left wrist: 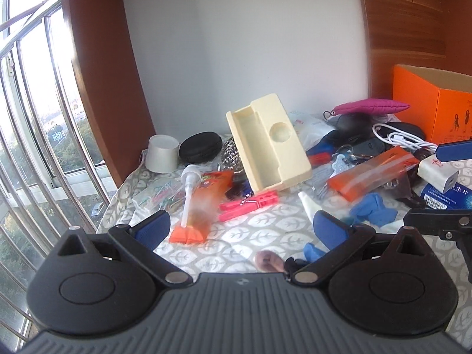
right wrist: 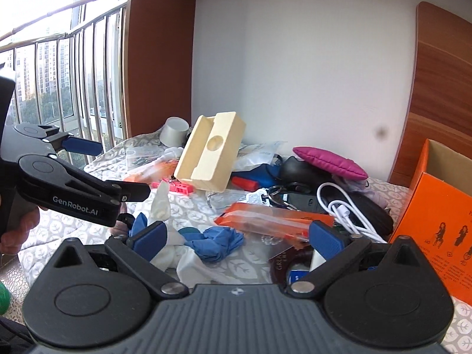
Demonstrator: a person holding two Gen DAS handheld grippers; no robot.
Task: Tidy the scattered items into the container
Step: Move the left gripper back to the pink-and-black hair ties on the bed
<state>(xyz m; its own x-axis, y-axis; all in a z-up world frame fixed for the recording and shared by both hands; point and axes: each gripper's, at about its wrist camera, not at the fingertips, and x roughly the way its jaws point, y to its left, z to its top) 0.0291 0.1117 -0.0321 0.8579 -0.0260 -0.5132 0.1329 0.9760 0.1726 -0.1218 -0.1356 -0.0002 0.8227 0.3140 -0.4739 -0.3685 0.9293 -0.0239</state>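
An open orange cardboard box (left wrist: 436, 109) stands at the right of the cluttered table; it also shows in the right wrist view (right wrist: 436, 224). My left gripper (left wrist: 240, 230) is open and empty above the leaf-patterned cloth, near an orange packet with a white pump (left wrist: 197, 203) and a pink clothes peg (left wrist: 250, 203). My right gripper (right wrist: 239, 237) is open and empty over a blue glove (right wrist: 215, 240) and white tissue (right wrist: 188, 261). A long orange packet (right wrist: 271, 216) lies just ahead of it. A cream foam tray (left wrist: 268, 147) leans tilted mid-table.
A grey cup (left wrist: 162, 153), black round case (left wrist: 200, 144), magenta pouch (right wrist: 330, 162), white cable (right wrist: 345, 209), white charger (left wrist: 439, 174), keys and a blue box (left wrist: 445, 197) crowd the table. Window bars (left wrist: 35, 118) lie left, the white wall behind. The left gripper shows in the right wrist view (right wrist: 112, 168).
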